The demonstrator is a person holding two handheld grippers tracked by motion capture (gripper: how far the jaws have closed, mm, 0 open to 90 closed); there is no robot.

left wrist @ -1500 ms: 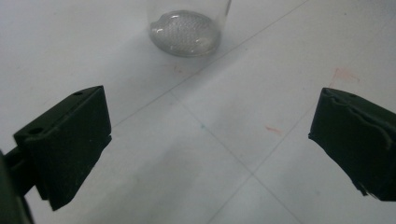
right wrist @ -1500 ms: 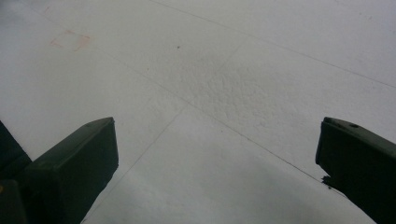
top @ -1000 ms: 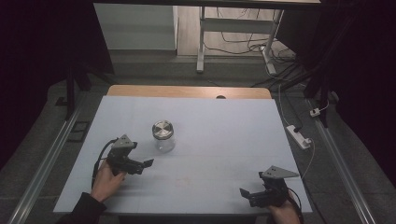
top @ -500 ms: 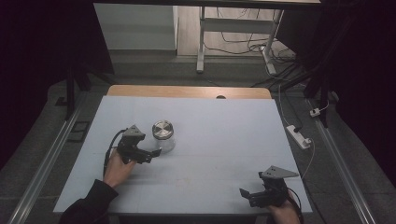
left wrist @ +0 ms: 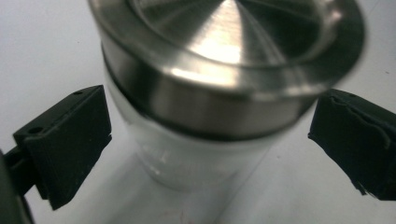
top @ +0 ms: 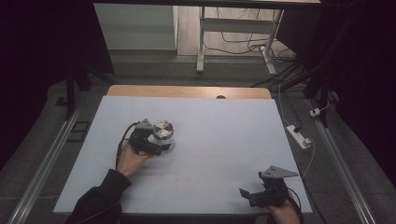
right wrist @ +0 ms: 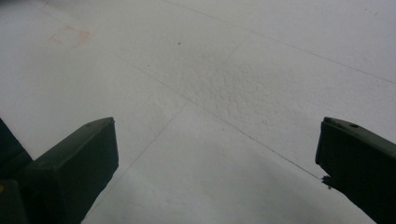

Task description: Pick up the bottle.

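A small clear jar with a shiny metal lid (top: 163, 129) stands upright on the white table (top: 224, 135), left of centre. My left gripper (top: 161, 147) is right at it, open, with one jaw on either side of the jar (left wrist: 205, 140) below the lid (left wrist: 224, 51); the jaws stand apart from the glass. My right gripper (top: 246, 196) rests near the table's front right corner, open, with nothing but bare tabletop (right wrist: 210, 93) between its jaws.
A wooden strip (top: 187, 91) runs along the table's far edge. A white power strip (top: 299, 136) with cables lies on the floor to the right. Metal rails run along both sides of the table.
My left gripper has moved forward and to the right from the front left area until its open jaws straddle the jar. The right gripper has stayed put.
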